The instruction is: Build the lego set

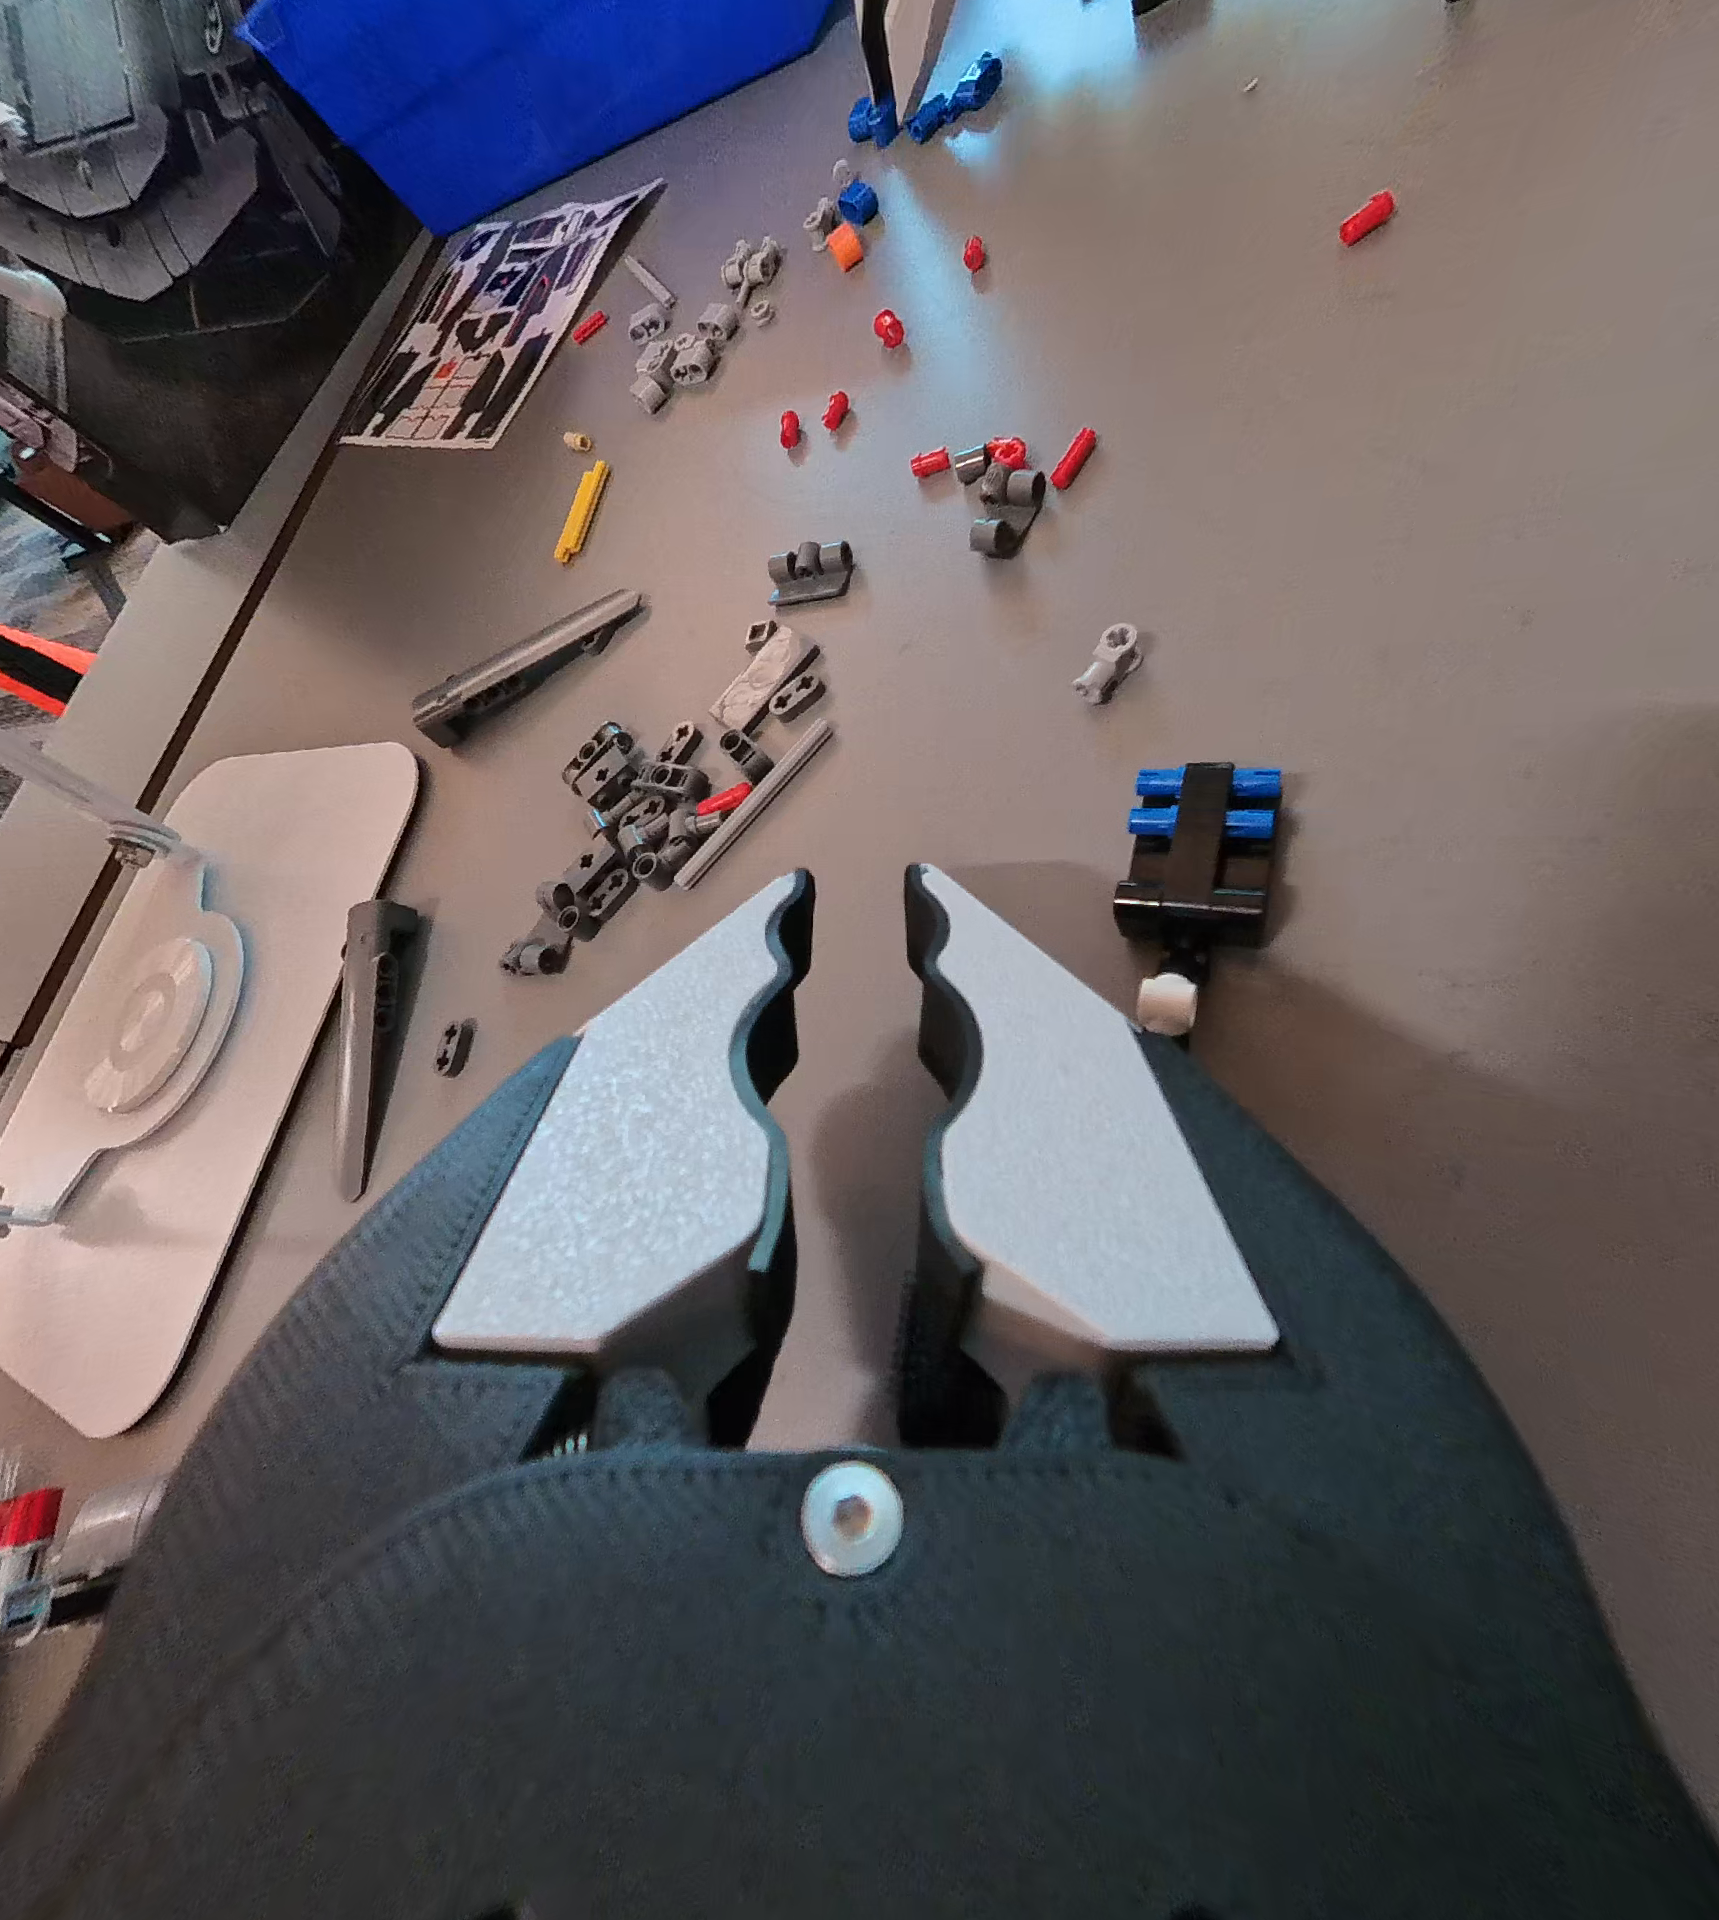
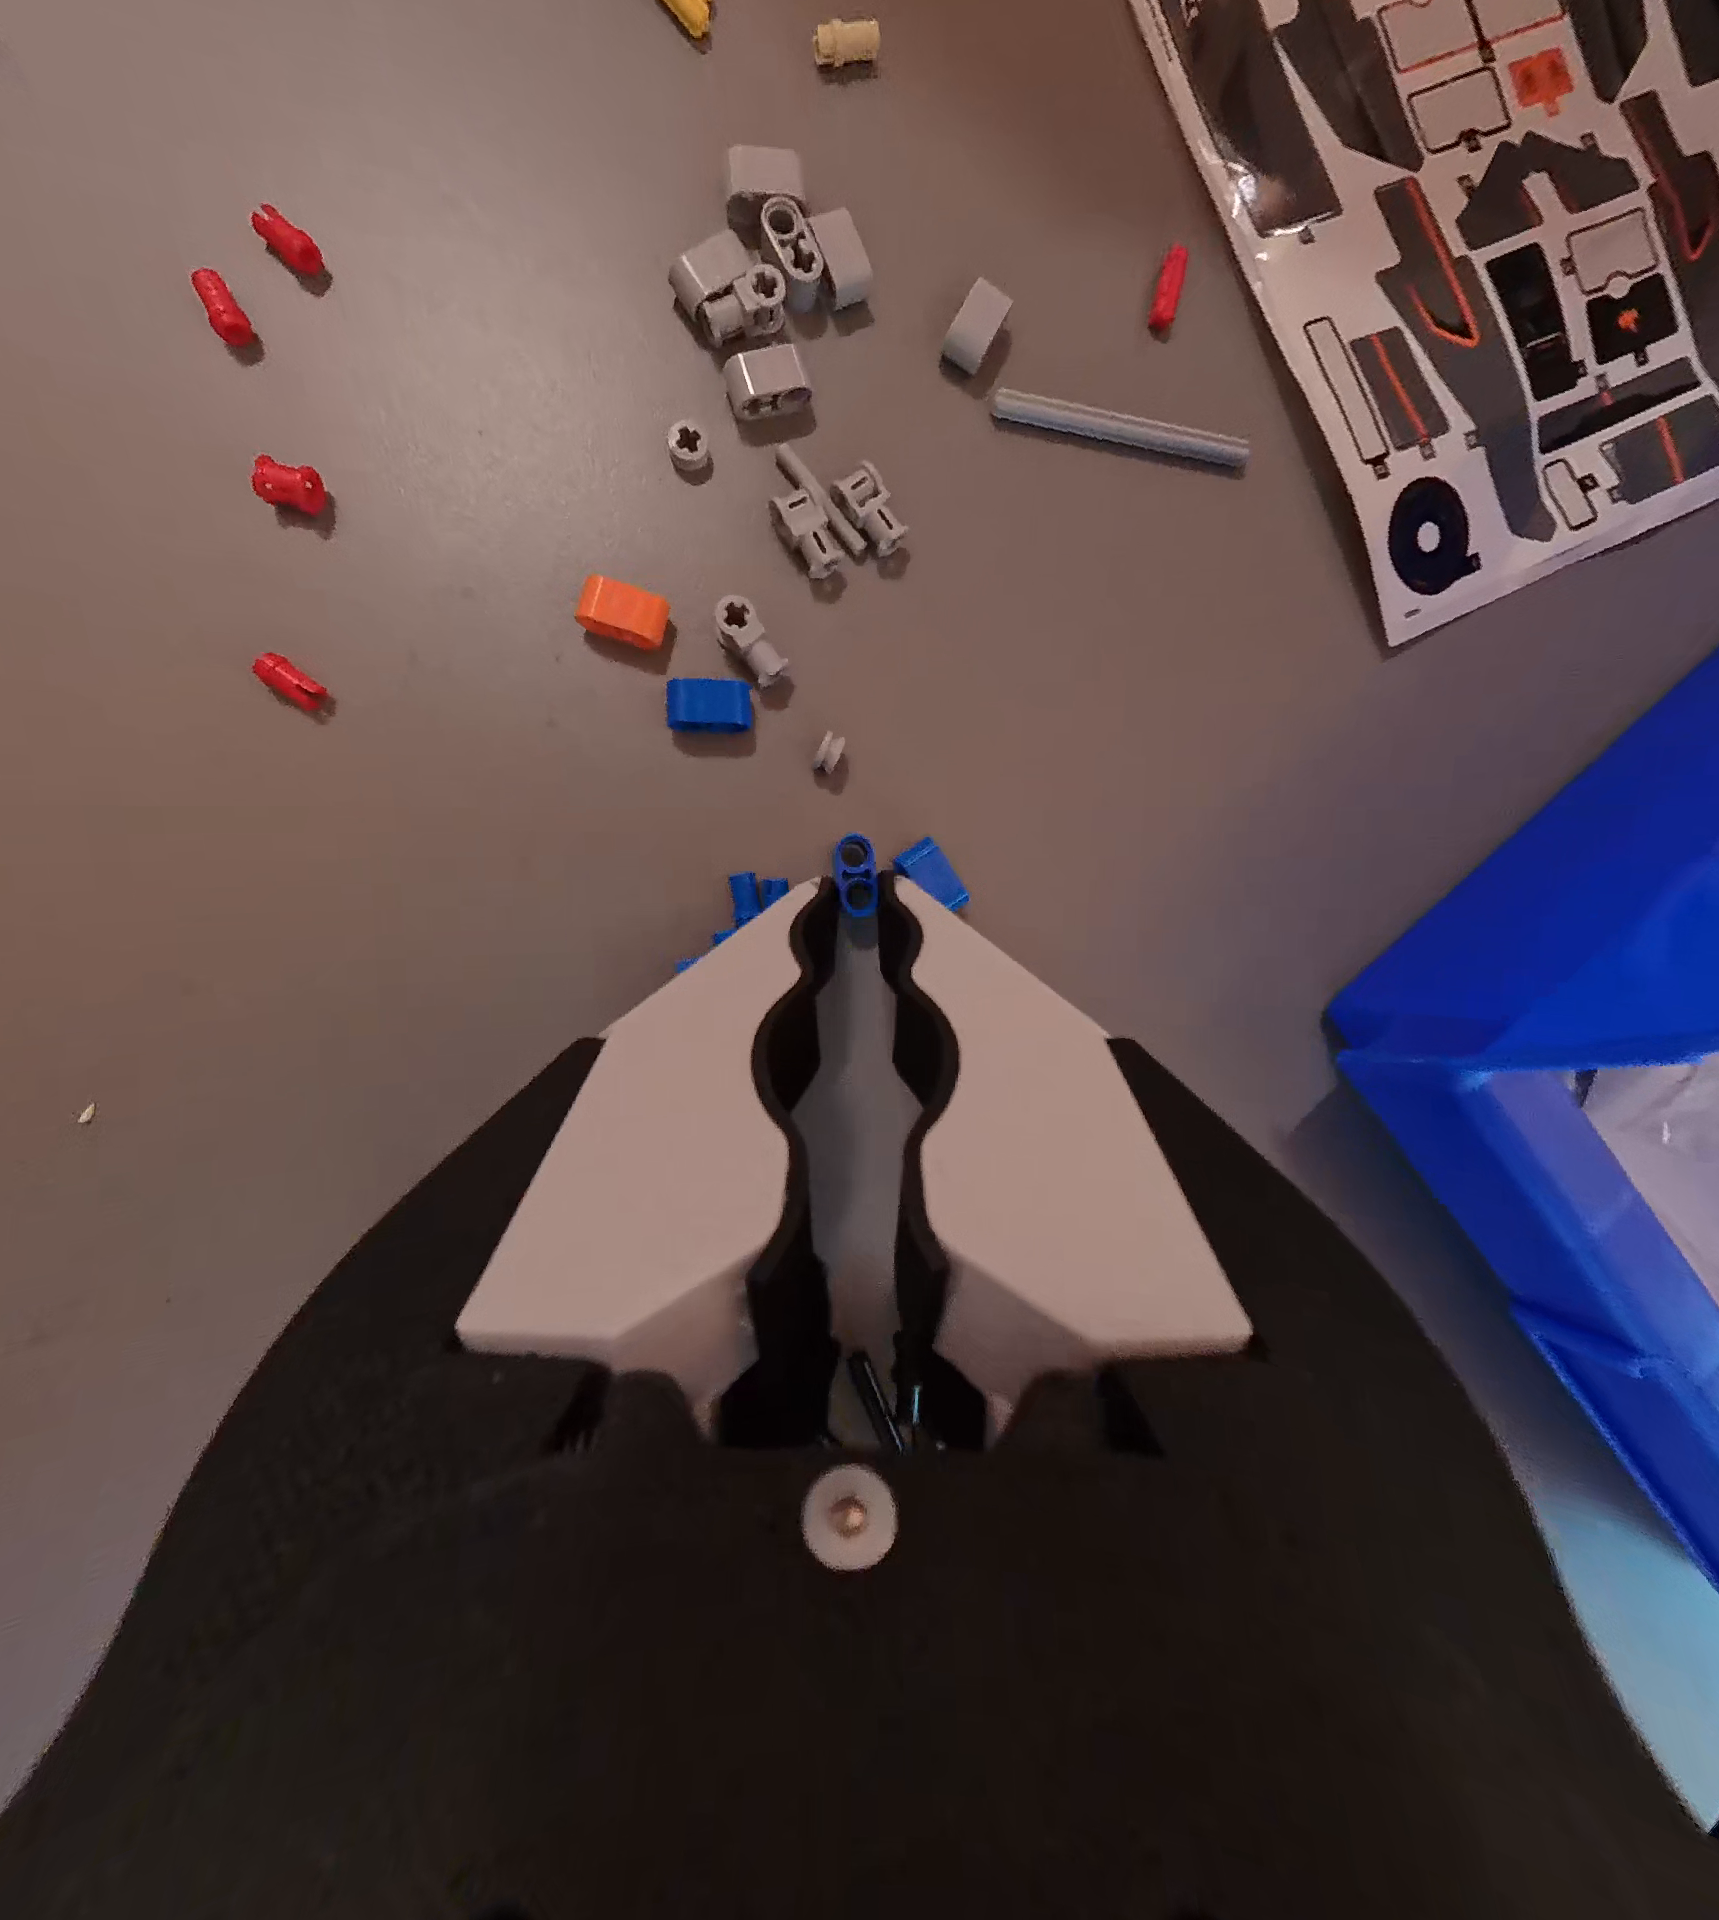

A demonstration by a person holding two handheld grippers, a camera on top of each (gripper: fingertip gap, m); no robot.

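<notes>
My left gripper point(image 1: 858, 883) is open and empty, low over the grey table point(image 1: 1406, 520). A black assembly with blue pins point(image 1: 1198, 852) lies just right of its right finger. A pile of dark grey connector pieces point(image 1: 626, 821) lies just left of its left finger. My right gripper point(image 2: 855, 888) is shut on a small blue two-hole piece point(image 2: 854, 876), which stands up between the fingertips. Several other blue pieces point(image 2: 933, 871) lie on the table around its tips. In the left wrist view these blue pieces point(image 1: 928, 109) show at the far top.
Red pins point(image 2: 289, 483), light grey connectors point(image 2: 782, 270), an orange piece point(image 2: 623, 608), a blue piece point(image 2: 709, 704) and a grey axle point(image 2: 1120, 431) lie scattered ahead. A sticker sheet point(image 2: 1561, 260) and a blue bin point(image 2: 1613, 1039) lie right. A white flat plate point(image 1: 180, 1039) lies left. About 30 cm separates my left fingertips from my right.
</notes>
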